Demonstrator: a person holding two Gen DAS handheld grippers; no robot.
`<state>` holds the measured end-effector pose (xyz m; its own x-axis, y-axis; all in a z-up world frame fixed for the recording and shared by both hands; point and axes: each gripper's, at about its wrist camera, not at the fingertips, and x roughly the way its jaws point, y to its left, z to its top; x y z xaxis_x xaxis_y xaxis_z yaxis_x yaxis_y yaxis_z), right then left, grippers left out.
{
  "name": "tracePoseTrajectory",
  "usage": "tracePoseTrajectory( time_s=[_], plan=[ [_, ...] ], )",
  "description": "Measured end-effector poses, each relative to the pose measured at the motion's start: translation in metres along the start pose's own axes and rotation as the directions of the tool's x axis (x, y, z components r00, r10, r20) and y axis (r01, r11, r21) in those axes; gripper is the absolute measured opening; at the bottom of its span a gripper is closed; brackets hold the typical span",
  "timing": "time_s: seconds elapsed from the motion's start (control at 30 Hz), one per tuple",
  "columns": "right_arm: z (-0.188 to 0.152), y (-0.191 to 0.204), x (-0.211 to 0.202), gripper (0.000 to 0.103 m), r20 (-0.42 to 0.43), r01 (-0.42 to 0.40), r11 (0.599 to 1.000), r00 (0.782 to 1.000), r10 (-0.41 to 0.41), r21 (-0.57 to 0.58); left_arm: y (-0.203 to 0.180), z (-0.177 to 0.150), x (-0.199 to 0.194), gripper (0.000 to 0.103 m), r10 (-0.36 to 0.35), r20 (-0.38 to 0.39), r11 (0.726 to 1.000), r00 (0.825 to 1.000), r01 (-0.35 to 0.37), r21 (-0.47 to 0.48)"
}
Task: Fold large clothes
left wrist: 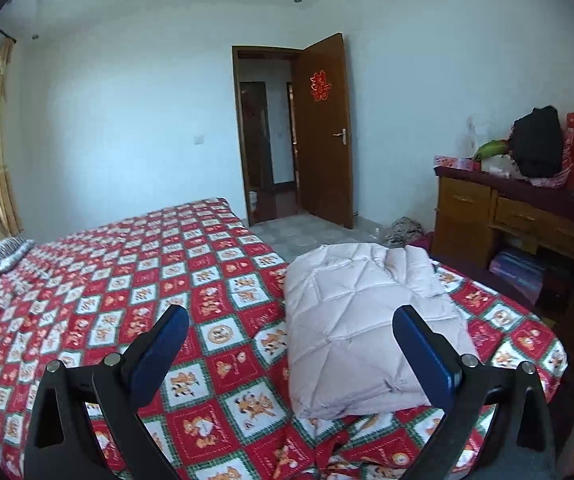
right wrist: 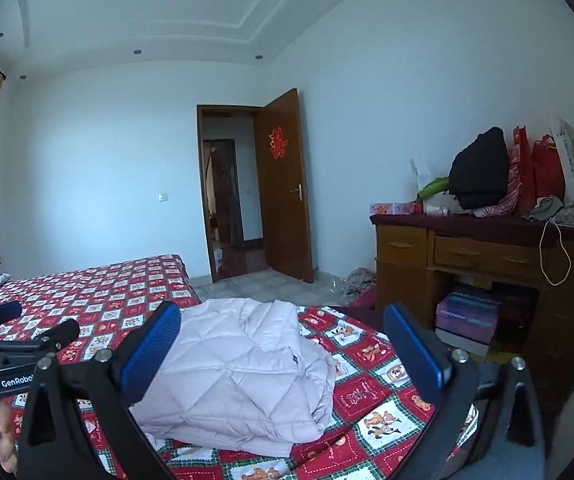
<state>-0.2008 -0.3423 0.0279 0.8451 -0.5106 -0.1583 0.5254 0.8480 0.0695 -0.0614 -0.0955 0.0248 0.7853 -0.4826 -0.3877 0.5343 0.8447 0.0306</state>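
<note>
Quilted pale-pink jacket (right wrist: 239,372) lies folded on the red patterned bed (left wrist: 135,280), near its foot corner. Left gripper (left wrist: 291,344) and right gripper (right wrist: 283,344) hover above it, fingers spread wide, pinching nothing.

Both grippers – left gripper (left wrist: 290,326), right gripper (right wrist: 282,322) – black frames, blue ribbed pads, silver screws; white "GenRobo" lettering.

"GenRobo…" – white lettering, cut off, on black body of left gripper (right wrist: 27,326). Red double-happiness character – on open wooden door (left wrist: 324,128).
</note>
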Motion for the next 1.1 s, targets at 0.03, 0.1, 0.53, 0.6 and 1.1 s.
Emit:
tracePoseTrajectory(
  time_s=[0.03,0.1,0.53,0.6,1.1],
  plan=[
    [0.0,0.003,0.0,0.103,0.002,0.0,1.0,1.0,0.0,-0.01,0.001,0.0,-0.001,0.102,-0.008,-0.001,1.0,1.0,0.008,-0.012],
    [-0.001,0.006,0.0,0.103,0.001,-0.001,1.0,1.0,0.001,-0.021,0.002,0.0,-0.003,0.102,-0.009,-0.004,1.0,1.0,0.009,-0.021],
    [-0.003,0.013,-0.003,0.103,-0.013,-0.017,0.999,1.0,0.017,-0.03,0.005,0.0,-0.012,0.102,0.006,0.017,1.0,1.0,-0.006,-0.027],
    [-0.003,0.014,-0.004,0.103,-0.013,-0.017,0.999,1.0,0.016,-0.03,0.005,0.0,-0.01,0.102,0.006,0.011,1.0,1.0,-0.006,-0.028],
    [-0.001,0.01,0.0,0.103,-0.037,-0.027,1.0,0.999,0.027,-0.009,0.003,-0.001,-0.008,0.102,0.009,0.0,1.0,1.0,-0.009,-0.027]
  ],
)
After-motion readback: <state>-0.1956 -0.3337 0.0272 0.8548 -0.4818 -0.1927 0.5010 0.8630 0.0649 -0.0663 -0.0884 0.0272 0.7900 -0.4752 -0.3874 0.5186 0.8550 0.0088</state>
